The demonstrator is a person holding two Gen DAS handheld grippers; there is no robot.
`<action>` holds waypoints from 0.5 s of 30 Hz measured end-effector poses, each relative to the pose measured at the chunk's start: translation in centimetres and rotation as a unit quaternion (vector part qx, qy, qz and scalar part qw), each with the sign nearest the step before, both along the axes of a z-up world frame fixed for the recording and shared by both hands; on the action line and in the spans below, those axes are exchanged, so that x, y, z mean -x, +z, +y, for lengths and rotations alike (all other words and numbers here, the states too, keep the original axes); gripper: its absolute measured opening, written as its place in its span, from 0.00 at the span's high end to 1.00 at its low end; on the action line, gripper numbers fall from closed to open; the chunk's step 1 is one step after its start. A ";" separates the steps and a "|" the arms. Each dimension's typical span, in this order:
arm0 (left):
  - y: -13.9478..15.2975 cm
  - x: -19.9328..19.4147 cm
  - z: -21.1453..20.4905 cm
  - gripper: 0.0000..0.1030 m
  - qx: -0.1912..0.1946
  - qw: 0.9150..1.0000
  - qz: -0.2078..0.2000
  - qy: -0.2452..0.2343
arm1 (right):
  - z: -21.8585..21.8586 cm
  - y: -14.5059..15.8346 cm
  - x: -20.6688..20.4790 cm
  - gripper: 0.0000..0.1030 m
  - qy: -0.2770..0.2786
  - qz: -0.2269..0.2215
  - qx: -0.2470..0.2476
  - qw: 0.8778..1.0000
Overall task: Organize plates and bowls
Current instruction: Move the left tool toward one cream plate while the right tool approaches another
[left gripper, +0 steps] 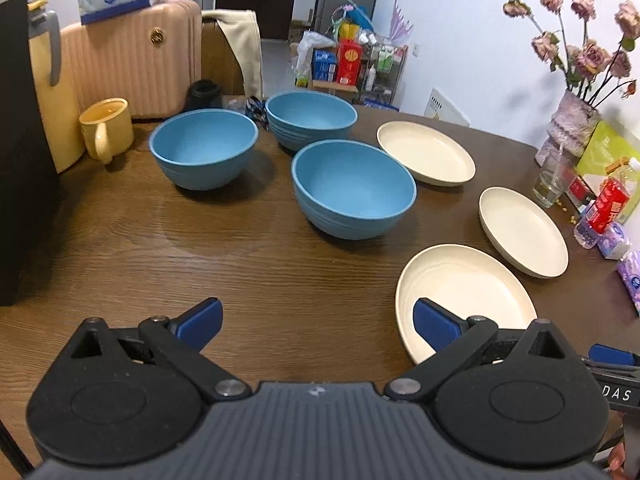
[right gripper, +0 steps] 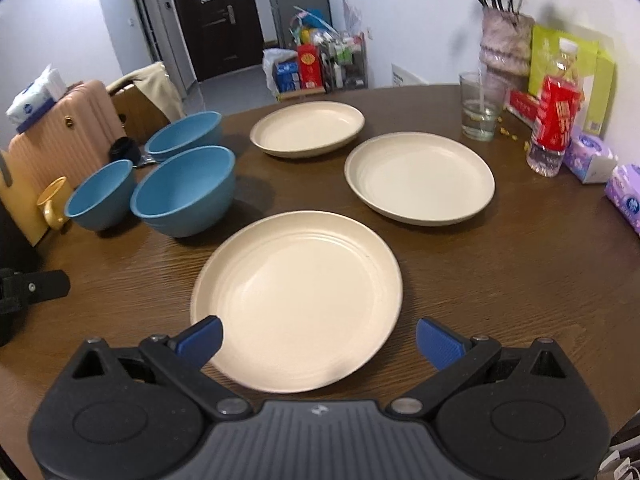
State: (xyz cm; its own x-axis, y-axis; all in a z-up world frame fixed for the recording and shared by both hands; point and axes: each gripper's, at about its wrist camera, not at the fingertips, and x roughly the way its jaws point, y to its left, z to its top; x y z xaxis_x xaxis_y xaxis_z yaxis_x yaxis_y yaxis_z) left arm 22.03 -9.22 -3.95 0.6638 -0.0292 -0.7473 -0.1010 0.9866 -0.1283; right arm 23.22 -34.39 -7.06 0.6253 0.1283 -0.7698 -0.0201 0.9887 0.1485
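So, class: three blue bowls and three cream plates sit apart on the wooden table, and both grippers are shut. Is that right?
Not quite. The three blue bowls and three cream plates are right, but the wrist views show both the left gripper and right gripper open, holding nothing.

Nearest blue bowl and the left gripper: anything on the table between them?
Nothing. In the left wrist view, only bare wooden table lies between the open left gripper and the nearest blue bowl. The nearest cream plate sits off to the right.

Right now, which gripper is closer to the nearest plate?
Right. The right gripper hovers open over the nearest plate's front edge; the left gripper sits beside it, over bare table.
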 end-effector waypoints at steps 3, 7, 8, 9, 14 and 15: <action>-0.7 -1.5 -1.2 0.00 0.003 1.000 0.020 0.003 | -1.6 -1.0 -1.3 0.00 -0.009 0.018 -0.011 1.000; -1.9 -3.4 -2.8 0.00 0.007 0.999 0.051 0.009 | -3.5 -2.2 -3.0 0.01 -0.012 0.045 -0.020 0.999; -2.1 -3.7 -3.1 0.00 0.008 0.998 0.057 0.010 | -3.8 -2.4 -3.4 0.01 -0.013 0.051 -0.023 0.998; -2.3 -4.2 -3.4 0.00 0.010 0.998 0.064 0.011 | -4.1 -2.7 -3.8 0.01 -0.012 0.057 -0.027 0.998; -3.7 -5.9 -4.8 0.00 0.010 0.995 0.095 0.019 | -5.2 -3.7 -5.8 0.02 -0.001 0.076 -0.040 0.996; -4.0 -6.2 -5.0 0.00 0.008 0.995 0.101 0.021 | -5.3 -3.8 -6.1 0.02 0.002 0.080 -0.042 0.996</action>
